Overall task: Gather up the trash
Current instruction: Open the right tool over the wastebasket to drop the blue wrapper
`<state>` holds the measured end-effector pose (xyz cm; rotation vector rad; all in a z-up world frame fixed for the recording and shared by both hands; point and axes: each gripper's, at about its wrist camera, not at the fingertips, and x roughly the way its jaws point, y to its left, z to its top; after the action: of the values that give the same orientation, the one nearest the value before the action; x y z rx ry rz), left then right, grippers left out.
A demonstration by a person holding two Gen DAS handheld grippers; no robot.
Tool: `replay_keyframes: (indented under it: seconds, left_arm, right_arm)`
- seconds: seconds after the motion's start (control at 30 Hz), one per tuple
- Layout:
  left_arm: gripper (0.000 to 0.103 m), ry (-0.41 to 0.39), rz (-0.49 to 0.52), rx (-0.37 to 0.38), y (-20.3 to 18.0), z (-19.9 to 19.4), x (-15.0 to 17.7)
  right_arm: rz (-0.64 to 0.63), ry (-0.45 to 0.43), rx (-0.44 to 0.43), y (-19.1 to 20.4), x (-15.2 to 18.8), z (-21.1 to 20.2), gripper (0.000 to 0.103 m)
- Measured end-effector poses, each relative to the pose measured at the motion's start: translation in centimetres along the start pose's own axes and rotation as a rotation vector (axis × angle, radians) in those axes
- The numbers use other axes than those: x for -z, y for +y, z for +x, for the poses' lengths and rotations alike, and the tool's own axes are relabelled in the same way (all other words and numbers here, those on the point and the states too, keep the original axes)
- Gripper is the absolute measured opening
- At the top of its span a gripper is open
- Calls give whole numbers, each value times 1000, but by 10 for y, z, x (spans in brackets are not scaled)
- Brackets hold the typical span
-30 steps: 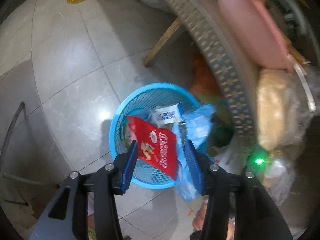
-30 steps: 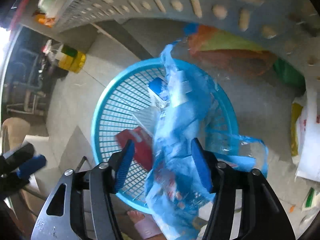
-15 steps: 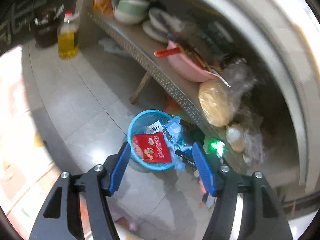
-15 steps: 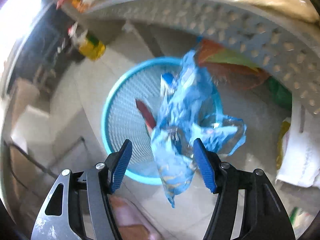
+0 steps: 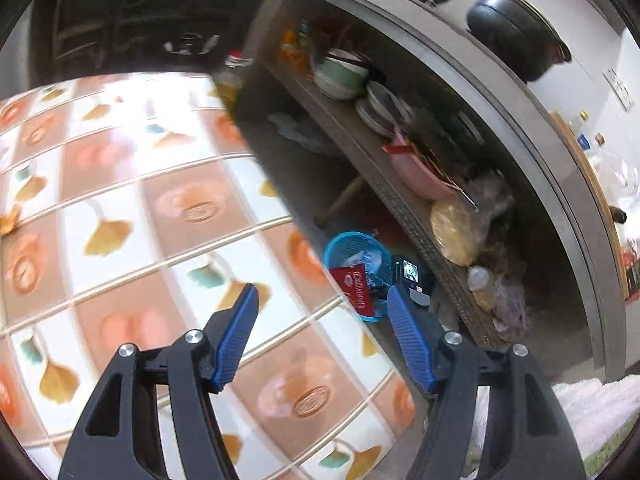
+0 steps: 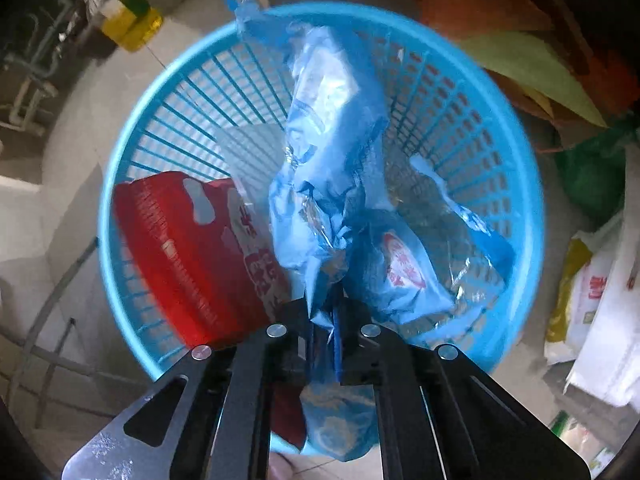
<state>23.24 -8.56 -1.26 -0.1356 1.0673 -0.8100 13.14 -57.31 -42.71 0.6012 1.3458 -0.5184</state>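
Right tongs (image 6: pixel 324 332) clamp a blue wrapper (image 6: pixel 332 152) bearing unreadable red print; left tongs (image 5: pixel 322 336) gape empty.

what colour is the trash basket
Bright blue basket, with an open slotted wall; clearest in the right wrist view.

glossy crinkled plastic wrapper (image 6: pixel 332 128), plastic lattice basket (image 6: pixel 516 168)

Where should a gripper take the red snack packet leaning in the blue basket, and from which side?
Probably its upper edge, from above. The red snack packet stands tilted against the blue basket wall, its top edge near the rim with open space above; the crumpled blue plastic wrapper, already pinched by the right gripper, crowds its inner side.
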Motion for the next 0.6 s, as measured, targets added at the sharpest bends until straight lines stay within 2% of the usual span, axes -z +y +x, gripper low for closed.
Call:
replay_keyframes:
  seconds: [0.23, 0.33, 0.4, 0.43, 0.5, 0.57, 0.6]
  left_arm:
    - [65, -7, -33, -22, 17, -13, 11]
    - [65, -18, -33, -39, 20, -17, 11]
    - [65, -17, -41, -44, 24, -18, 12]
    - [65, -17, -46, -45, 25, -18, 13]
    - [65, -17, -59, -44, 28, -19, 14]
    - [65, -20, -65, -40, 30, -21, 15]
    - [65, -22, -64, -39, 31, -21, 15]
  right_arm:
    - [2, 130, 81, 1, -18, 41, 5]
    - [20, 151, 83, 6, -23, 51, 5]
    - [15, 154, 97, 4, -25, 53, 9]
    - [5, 149, 104, 4, -26, 51, 11]
    - [-3, 135, 103, 9, -29, 48, 41]
    - [-15, 104, 101, 5, -28, 35, 52]
    - [-16, 96, 84, 3, -26, 28, 53]
